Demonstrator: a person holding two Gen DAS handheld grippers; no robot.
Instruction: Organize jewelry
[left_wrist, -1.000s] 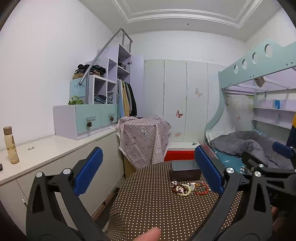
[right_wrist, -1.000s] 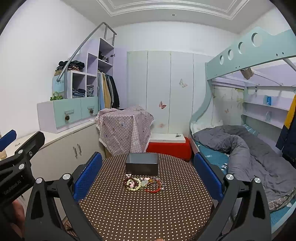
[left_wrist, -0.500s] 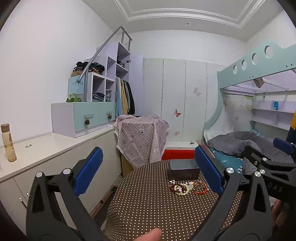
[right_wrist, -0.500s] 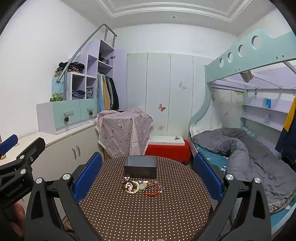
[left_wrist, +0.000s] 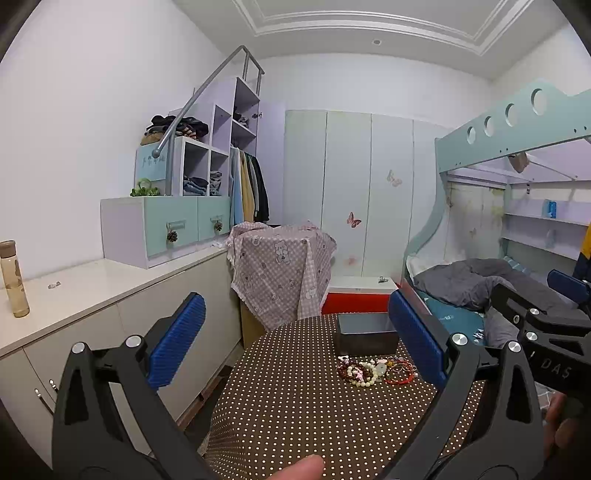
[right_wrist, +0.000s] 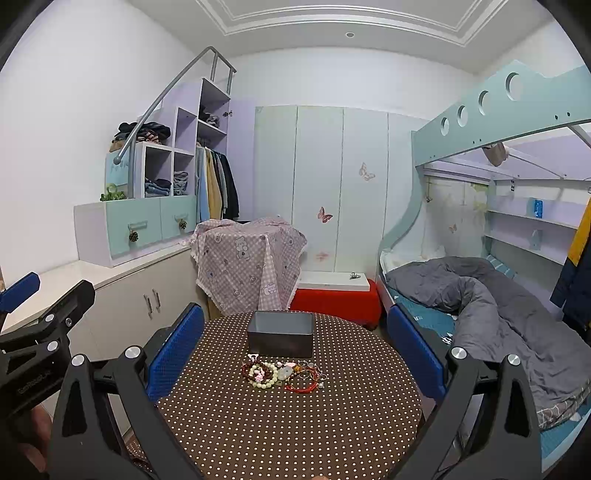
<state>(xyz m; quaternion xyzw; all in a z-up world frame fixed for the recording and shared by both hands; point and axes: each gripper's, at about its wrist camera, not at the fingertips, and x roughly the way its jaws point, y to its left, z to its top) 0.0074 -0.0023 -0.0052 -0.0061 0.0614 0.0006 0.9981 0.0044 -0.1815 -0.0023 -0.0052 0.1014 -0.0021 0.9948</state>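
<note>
A heap of bead bracelets (right_wrist: 282, 374) in cream, pink and red lies on the round brown polka-dot table (right_wrist: 295, 424), just in front of an open dark grey box (right_wrist: 281, 333). The left wrist view shows the same bracelets (left_wrist: 373, 370) and box (left_wrist: 366, 333) to the right of centre. My right gripper (right_wrist: 295, 349) is open and held above the near side of the table, with nothing between its blue pads. My left gripper (left_wrist: 295, 341) is open too, over the table's left edge. Each gripper shows at the edge of the other's view.
A white cabinet counter (left_wrist: 92, 284) with a bottle (left_wrist: 14, 284) runs along the left wall. A stand draped in pink cloth (right_wrist: 247, 258) and a red box (right_wrist: 336, 295) sit behind the table. A bunk bed with a grey duvet (right_wrist: 491, 295) fills the right side.
Both grippers have drawn back and risen slightly, so the table, box and bracelets sit lower and further off. The left view has also swung a little to the right. Both grippers stay open.
</note>
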